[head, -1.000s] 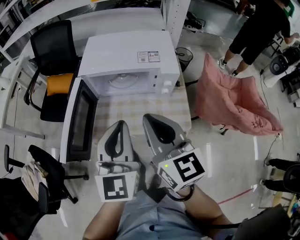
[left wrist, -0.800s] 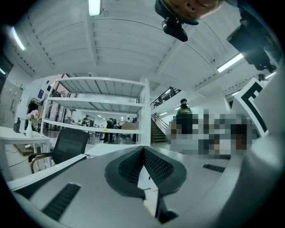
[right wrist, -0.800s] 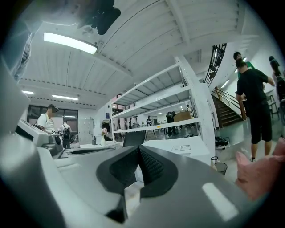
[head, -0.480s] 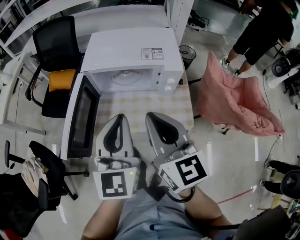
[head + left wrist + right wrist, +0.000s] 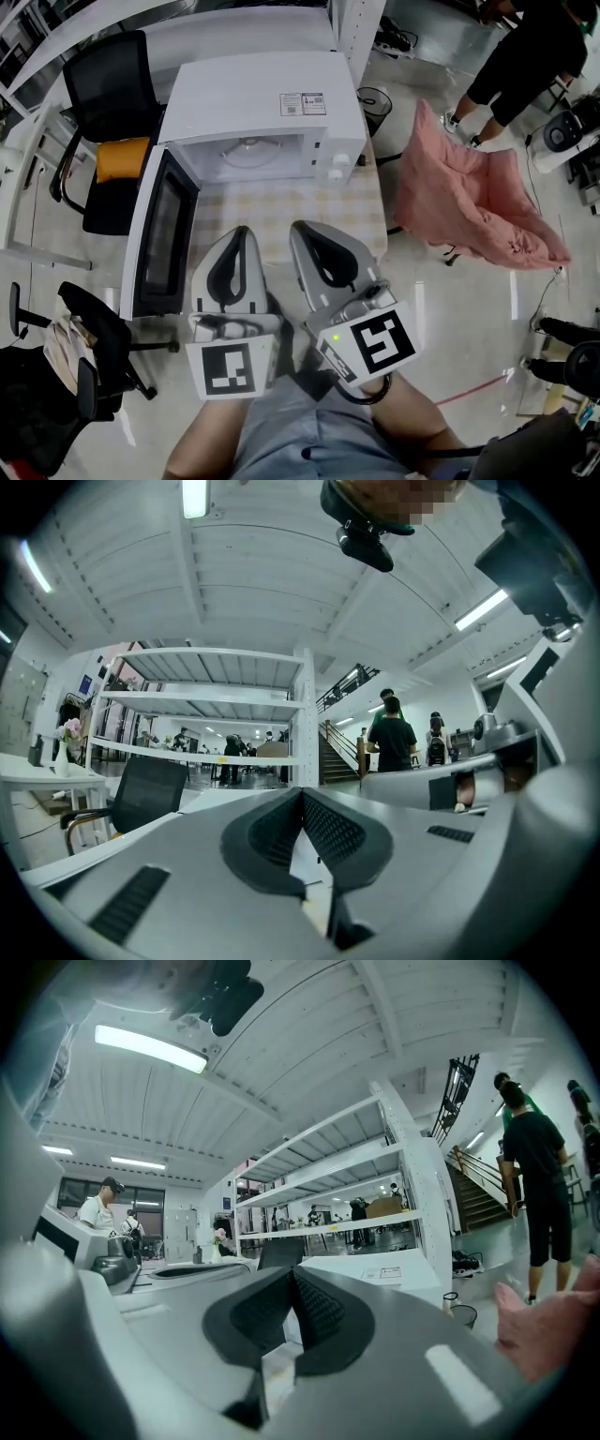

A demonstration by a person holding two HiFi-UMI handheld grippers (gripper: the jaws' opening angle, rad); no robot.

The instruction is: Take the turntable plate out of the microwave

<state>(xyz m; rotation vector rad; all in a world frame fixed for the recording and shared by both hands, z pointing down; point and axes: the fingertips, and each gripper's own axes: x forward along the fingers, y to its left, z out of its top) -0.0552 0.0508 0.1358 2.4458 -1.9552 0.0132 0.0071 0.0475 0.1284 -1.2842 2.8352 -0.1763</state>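
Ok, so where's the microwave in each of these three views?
Head view: the microwave sits upper centre, its door swung open on the left.
Left gripper view: only the microwave's pale top seems to show, just above the jaws, left of centre.
Right gripper view: the microwave is the white box right of the jaws.
Shared landmark: the white shelving behind it.

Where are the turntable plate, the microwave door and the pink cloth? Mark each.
turntable plate (image 5: 251,153), head view, middle of the disc in the cavity
microwave door (image 5: 164,239), head view, its dark window
pink cloth (image 5: 469,202), head view, middle of the heap
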